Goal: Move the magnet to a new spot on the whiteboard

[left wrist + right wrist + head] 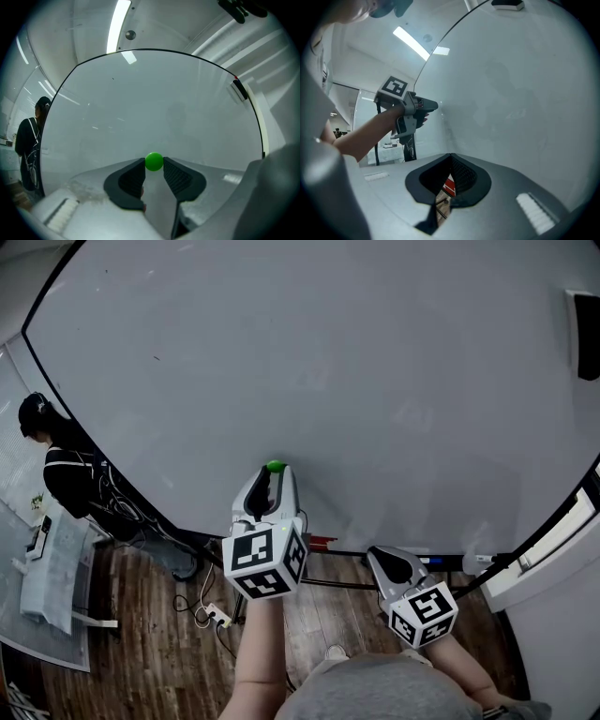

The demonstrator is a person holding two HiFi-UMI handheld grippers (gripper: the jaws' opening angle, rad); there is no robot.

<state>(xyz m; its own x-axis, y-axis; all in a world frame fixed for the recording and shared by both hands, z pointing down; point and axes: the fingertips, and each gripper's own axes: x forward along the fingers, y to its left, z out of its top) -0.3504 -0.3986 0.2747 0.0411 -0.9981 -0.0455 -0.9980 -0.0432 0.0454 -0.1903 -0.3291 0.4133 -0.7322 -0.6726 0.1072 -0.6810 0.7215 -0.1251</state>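
**Green magnet pinched in my left gripper, low on the whiteboard**

The green magnet (154,161), a small round button, sits between the tips of my left gripper (273,476). In the left gripper view both ribbed black pads (133,176) press on it, one from each side, so the jaws are clamped on the magnet. Behind it the pale whiteboard (164,103) fills that view. I cannot tell from there whether the magnet touches the board.

The head view adds placement. The magnet shows as a green dot at the gripper's tip, over the lower part of the board and just above its bottom edge. My right gripper (382,556) is lower and to the right, well apart from the magnet. Only the right gripper view shows its jaws: the pad tips meet, with nothing gripped. Through the gap below them I see a strip of wooden floor (159,634).

That view alone also catches my left gripper (432,106) from the side, held level on a bare forearm, nose towards the board.

The head and left gripper views show a person in dark clothes (58,470) at the board's left edge. All three views show a black eraser (586,334) on the board's far right.
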